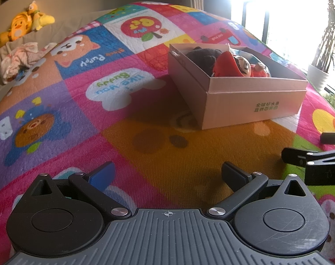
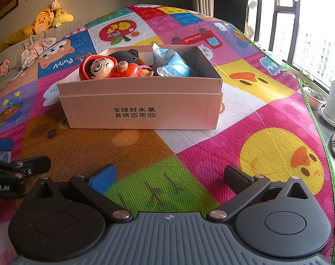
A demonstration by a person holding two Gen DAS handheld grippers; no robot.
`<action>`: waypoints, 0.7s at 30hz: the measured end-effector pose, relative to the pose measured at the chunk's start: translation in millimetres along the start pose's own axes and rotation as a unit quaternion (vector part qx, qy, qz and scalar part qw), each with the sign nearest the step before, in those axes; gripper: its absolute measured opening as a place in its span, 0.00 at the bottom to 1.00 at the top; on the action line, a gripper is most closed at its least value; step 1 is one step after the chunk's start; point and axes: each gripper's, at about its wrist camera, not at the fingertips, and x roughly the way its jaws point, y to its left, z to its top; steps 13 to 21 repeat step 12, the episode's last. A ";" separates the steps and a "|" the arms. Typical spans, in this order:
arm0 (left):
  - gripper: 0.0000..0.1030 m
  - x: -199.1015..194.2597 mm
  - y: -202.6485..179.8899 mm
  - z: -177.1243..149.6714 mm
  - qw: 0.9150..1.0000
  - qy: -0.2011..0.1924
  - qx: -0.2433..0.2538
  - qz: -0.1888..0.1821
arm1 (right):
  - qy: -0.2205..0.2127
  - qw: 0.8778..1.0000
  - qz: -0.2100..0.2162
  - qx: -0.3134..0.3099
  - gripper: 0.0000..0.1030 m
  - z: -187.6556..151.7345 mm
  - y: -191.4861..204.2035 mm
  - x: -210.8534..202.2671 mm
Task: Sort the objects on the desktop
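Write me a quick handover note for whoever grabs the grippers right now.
Left gripper: open, empty, low over the play mat.
Right gripper: open, empty, beside it.
Cardboard box sits ahead on the mat and holds a red doll, a black plush toy and a blue-and-white packet.
Done: those three are in the box.
Left: no loose items visible on the mat; check outside these views before stopping.

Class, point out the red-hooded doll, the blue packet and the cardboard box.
red-hooded doll (image 2: pixel 99 67): right wrist view, its face.
blue packet (image 2: pixel 175 67): right wrist view, its blue front.
cardboard box (image 2: pixel 141 101): right wrist view, near wall.
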 end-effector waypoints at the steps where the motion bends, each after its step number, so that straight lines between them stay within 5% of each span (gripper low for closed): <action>1: 1.00 0.4 0.3 0.8 1.000 0.002 0.001 -0.001 | 0.000 1.000 0.000 0.000 1.00 -0.1 -0.1 0.0; 21: 1.00 -1.5 -0.9 3.5 1.000 0.020 -0.007 0.001 | 0.000 1.000 0.000 0.000 1.00 -0.2 0.5 0.5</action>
